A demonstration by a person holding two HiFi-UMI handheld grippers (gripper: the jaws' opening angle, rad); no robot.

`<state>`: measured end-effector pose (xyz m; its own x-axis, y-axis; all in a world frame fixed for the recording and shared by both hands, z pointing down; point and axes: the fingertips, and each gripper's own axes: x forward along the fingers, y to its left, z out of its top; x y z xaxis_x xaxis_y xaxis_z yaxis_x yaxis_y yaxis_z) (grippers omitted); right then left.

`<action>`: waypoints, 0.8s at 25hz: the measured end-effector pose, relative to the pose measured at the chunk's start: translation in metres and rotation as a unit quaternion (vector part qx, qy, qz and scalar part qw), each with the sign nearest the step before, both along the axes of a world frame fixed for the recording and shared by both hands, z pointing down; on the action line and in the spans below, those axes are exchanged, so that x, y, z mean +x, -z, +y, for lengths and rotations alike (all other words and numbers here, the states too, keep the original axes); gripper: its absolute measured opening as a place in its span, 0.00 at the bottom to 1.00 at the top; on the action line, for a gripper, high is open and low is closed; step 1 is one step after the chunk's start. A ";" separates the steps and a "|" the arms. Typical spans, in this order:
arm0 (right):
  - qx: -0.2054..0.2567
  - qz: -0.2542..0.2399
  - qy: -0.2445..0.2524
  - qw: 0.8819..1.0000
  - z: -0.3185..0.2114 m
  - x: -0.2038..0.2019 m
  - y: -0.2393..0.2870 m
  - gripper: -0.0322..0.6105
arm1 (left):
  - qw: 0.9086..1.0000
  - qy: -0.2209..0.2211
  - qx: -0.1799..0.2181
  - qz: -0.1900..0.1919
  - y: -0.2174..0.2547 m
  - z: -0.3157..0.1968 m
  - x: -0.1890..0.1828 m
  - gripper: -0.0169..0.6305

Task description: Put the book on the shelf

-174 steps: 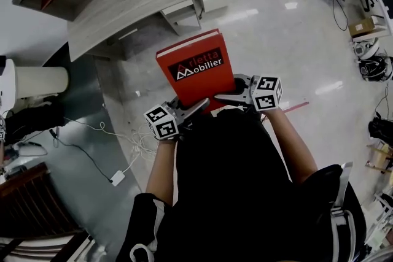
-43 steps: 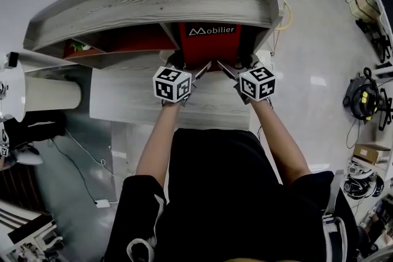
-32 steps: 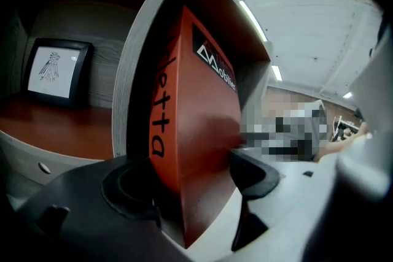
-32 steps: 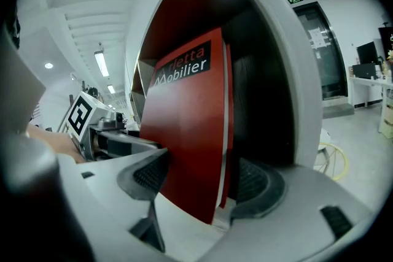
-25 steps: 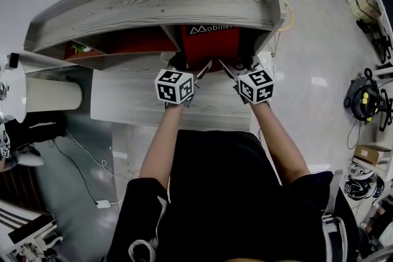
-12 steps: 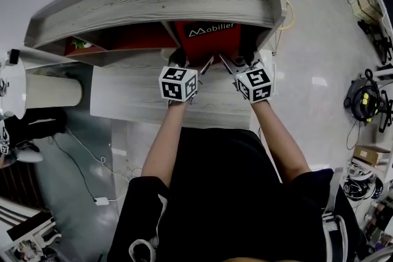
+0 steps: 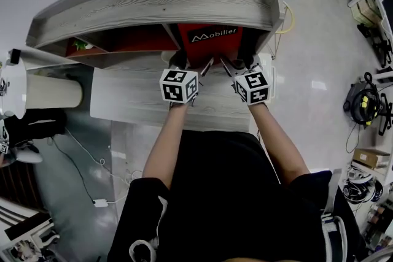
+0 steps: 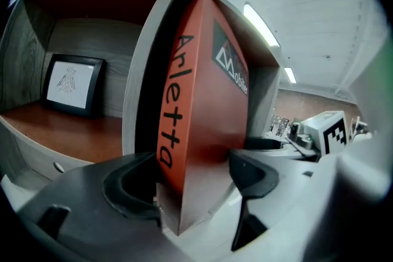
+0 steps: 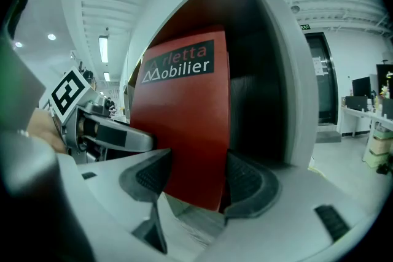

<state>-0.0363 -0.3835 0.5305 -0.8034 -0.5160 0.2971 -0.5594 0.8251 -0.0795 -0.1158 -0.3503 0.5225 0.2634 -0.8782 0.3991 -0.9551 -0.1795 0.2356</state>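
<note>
The red book (image 7: pixel 212 41), titled in white on a black strip, stands on edge in the right compartment of the grey wooden shelf (image 7: pixel 153 0). My left gripper (image 7: pixel 204 67) and right gripper (image 7: pixel 226 65) hold its near lower edge from both sides. In the left gripper view the book (image 8: pixel 202 107) leans to the right beside the divider (image 8: pixel 144 70), and the left gripper (image 8: pixel 190 187) is shut on its spine and cover. In the right gripper view the right gripper (image 9: pixel 190 184) clamps the book (image 9: pixel 184 126) next to the shelf's grey end wall (image 9: pixel 288 101).
A small framed picture (image 8: pixel 70 84) stands in the red-brown compartment to the left. The desk top (image 7: pixel 141 101) runs under my hands. A white cylinder (image 7: pixel 43 95) stands at the left, and gear lies on the floor (image 7: pixel 365 101) at the right.
The book has tilted slightly in the compartment, so its title strip shows more fully. Both grippers keep their hold and have hardly shifted.
</note>
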 end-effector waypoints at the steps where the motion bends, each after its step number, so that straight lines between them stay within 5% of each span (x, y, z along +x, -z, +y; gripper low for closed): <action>1: 0.002 0.001 -0.001 1.000 0.000 0.000 -0.001 0.47 | 1.000 0.003 0.000 0.002 0.000 0.000 -0.001 0.55; 20: 0.017 0.014 -0.052 0.998 -0.010 0.004 -0.002 0.42 | 0.999 0.030 0.009 -0.024 0.006 0.006 -0.006 0.55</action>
<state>-0.0318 -0.3933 0.5327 -0.7364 -0.6069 0.2988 -0.6441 0.7641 -0.0353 -0.1217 -0.3445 0.5168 0.1901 -0.8990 0.3946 -0.9746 -0.1245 0.1859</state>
